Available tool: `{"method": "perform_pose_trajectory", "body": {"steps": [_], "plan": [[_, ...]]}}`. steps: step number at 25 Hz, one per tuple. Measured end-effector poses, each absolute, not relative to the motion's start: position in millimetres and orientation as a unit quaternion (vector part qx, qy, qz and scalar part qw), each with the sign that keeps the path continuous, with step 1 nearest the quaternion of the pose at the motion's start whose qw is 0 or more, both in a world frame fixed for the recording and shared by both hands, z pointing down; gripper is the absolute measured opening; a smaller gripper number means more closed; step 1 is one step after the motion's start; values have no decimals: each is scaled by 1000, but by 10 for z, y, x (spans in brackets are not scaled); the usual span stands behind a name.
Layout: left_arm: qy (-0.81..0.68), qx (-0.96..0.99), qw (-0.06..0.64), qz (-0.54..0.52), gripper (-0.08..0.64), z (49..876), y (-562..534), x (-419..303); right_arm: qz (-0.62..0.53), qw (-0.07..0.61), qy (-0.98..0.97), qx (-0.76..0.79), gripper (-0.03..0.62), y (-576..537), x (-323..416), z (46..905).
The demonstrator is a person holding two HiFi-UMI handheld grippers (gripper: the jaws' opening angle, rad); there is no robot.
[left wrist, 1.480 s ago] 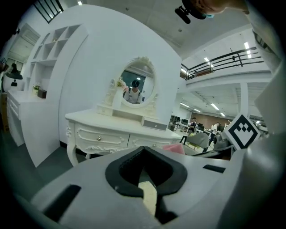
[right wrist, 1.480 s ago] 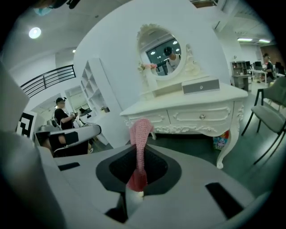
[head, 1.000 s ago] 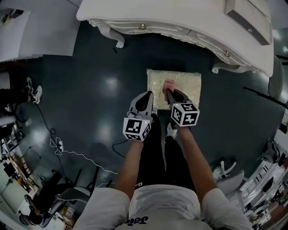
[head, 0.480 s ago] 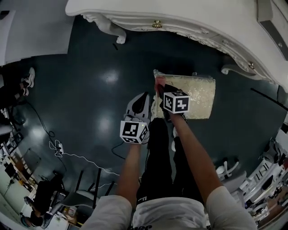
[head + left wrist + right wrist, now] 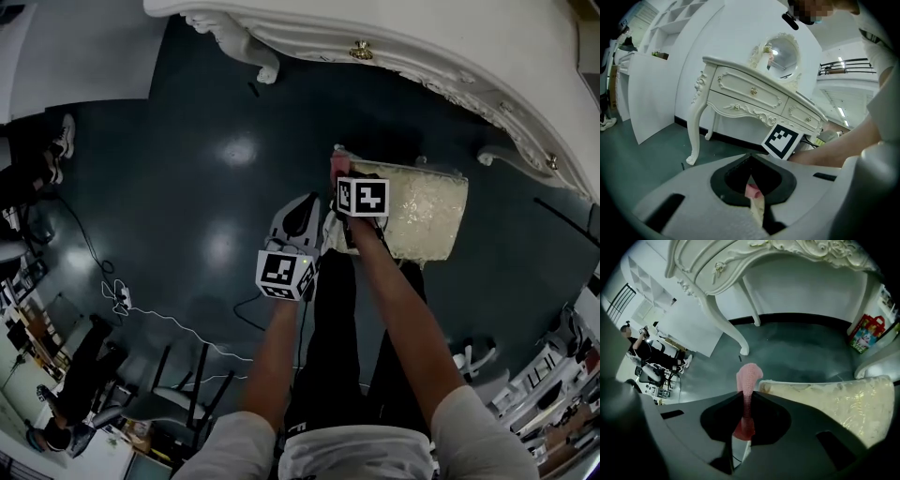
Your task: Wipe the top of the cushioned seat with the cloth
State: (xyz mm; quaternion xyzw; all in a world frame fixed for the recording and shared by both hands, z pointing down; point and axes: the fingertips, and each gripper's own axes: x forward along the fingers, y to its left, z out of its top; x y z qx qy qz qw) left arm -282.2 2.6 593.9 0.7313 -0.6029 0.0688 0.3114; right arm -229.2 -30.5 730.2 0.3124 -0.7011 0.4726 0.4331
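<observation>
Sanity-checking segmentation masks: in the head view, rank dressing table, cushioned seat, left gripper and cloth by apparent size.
1. dressing table, though cut off by the frame
2. cushioned seat
3. left gripper, enlarged by nearness to the camera
4. cloth, only a pink tip showing

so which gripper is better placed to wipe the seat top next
Right. The right gripper is shut on the pink knitted cloth at a corner of the cream cushioned seat; the left gripper is shut, empty, beside the seat.
</observation>
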Motion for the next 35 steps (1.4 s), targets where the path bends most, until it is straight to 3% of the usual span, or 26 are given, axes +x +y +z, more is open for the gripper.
{"method": "perform_pose_trajectory", "body": {"steps": [14, 35], "plan": [[-630, 703, 327, 52, 14, 5872, -10, -2164, 471, 406, -737, 266, 32, -455, -1761, 7174], [-559, 750, 346, 73, 13, 6069, -330, -561, 507, 371, -706, 325, 32, -801, 40, 7224]]}}
